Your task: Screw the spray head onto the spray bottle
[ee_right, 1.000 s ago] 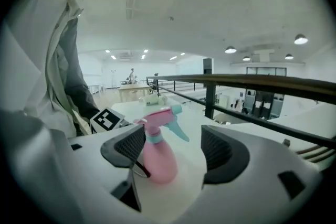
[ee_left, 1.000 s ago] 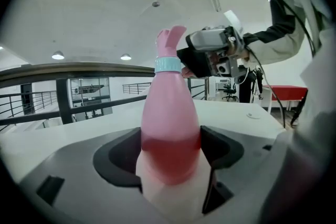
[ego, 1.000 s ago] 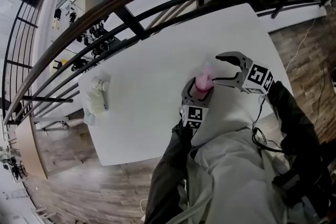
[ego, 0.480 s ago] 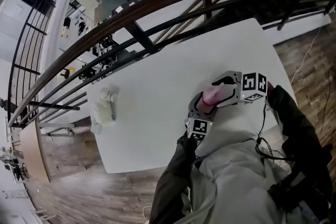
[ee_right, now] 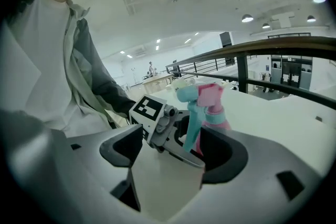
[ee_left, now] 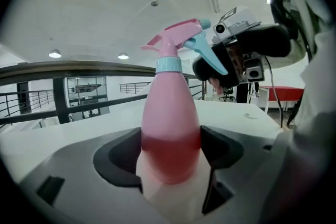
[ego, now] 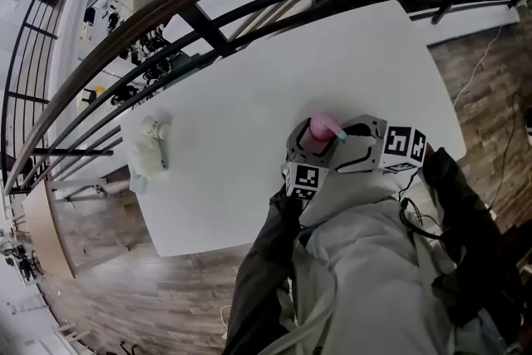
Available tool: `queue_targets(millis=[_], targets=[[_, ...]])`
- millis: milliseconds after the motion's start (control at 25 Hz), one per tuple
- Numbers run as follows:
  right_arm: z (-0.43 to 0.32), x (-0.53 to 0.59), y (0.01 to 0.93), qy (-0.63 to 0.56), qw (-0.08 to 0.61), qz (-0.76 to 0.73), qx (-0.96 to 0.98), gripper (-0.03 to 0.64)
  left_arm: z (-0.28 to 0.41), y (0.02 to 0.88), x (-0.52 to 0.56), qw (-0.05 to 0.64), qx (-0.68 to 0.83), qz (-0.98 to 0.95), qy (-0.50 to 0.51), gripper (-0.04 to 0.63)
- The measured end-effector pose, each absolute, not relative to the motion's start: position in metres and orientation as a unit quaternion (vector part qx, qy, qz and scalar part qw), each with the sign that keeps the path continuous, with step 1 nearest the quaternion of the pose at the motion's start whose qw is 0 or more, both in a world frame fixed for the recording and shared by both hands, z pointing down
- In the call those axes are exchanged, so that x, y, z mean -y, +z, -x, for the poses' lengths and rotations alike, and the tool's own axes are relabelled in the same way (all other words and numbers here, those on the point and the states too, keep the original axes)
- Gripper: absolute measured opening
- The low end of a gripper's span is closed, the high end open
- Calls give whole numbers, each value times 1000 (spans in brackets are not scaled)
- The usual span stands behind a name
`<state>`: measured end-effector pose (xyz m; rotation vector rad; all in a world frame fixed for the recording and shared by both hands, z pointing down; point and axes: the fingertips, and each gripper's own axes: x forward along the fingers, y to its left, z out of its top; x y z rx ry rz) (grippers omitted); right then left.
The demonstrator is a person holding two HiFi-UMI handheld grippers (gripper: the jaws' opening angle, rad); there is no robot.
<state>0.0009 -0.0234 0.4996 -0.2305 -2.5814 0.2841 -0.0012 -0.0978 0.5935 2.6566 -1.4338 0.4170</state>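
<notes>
The left gripper is clamped on the lower body of the pink spray bottle, one pad pressed against each side, holding it upright over the near part of the white table. The pink spray head sits on top of the bottle above a pale blue collar, and its teal trigger points towards the right gripper. That one has just been opening and its jaws now stand wide apart, holding nothing. The trigger is just in front of the gap, clear of both pads. Well off at the table's left edge lies a pale object that I cannot make out. Beyond the table runs a dark railing.
</notes>
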Motion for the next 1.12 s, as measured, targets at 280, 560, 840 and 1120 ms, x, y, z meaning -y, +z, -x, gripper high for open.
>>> queue_targets(millis=[280, 560, 840, 1120], targets=[[30, 9, 498, 90, 244, 74, 963, 337, 5, 590, 96, 54, 475, -868, 133, 364], [-13, 27, 463, 57, 238, 92, 965, 337, -3, 590, 92, 49, 449, -881, 140, 364], [8, 90, 462, -107, 263, 15, 959, 337, -3, 588, 91, 57, 441, -884, 143, 364], [34, 83, 477, -53, 270, 57, 960, 334, -4, 594, 88, 57, 438, -886, 141, 364]])
